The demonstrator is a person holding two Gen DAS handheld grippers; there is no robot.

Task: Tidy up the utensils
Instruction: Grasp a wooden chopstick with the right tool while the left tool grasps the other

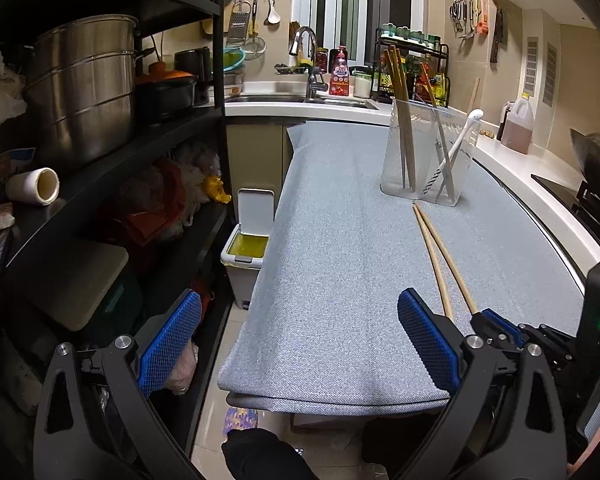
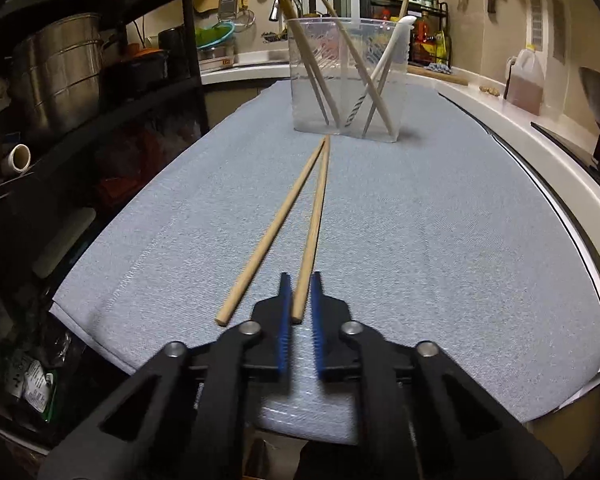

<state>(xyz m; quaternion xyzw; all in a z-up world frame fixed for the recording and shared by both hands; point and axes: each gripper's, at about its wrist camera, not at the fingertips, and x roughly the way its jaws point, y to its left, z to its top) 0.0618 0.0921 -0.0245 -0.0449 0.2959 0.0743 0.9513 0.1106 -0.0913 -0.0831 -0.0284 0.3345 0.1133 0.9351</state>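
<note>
Your right gripper [image 2: 299,300] is clamped on the near end of one long pale wooden chopstick [image 2: 313,228], its twin [image 2: 274,228] lying free just beside on the grey-blue cloth [image 2: 440,240]; the left gripper [image 1: 296,344] hangs with fingers wide apart, empty. Held so near its end, the stick could pivot or slip as you lift, and its far tip, close to the clear plastic holder [image 2: 344,80], might knock it. There's open cloth to the right, but the table edge sits just beneath your hands.

A table covered with a pale blue-grey cloth [image 2: 420,240] runs lengthwise away from the cameras. Two wooden chopsticks [image 2: 296,224] lie flat on the cloth, their far tips touching and their near ends spread apart. Just beyond those tips stands a clear plastic holder [image 2: 346,76] containing more chopsticks and a white spoon [image 2: 384,56].
</note>
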